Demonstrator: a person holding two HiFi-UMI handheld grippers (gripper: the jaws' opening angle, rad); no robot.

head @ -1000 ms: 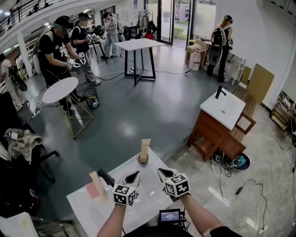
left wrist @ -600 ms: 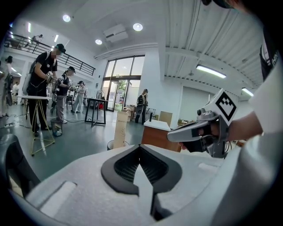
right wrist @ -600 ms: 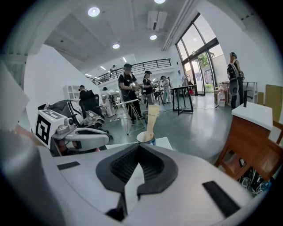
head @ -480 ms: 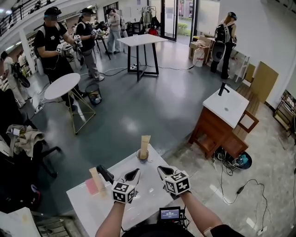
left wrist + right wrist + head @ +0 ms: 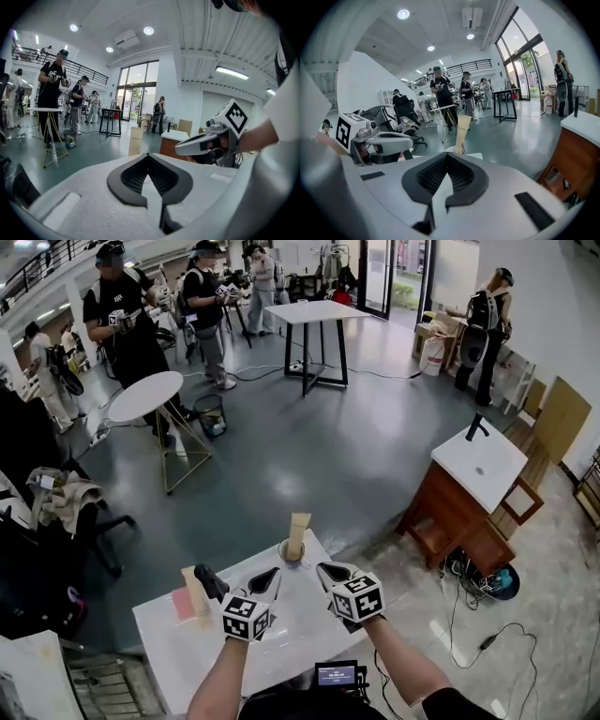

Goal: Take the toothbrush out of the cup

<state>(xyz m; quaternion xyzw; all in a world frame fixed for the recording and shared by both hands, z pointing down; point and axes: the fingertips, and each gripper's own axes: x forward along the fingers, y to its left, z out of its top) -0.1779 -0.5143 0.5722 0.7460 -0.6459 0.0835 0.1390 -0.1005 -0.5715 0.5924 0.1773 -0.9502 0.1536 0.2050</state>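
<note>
Jaws of left gripper (image 5: 266,578) and right gripper (image 5: 329,572) closed, empty | toothbrush (image 5: 298,532) upright in cup (image 5: 290,555), bench (image 5: 300,638) far edge, 12 o'clock | we judge: approach step; next, open jaws, grip toothbrush.

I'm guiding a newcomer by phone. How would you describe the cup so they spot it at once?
Find the white table nearest the camera. At its far edge stands a small round cup. It alone has a tall beige pack standing upright in it, unlike the pink-and-beige block at the table's left.
</note>
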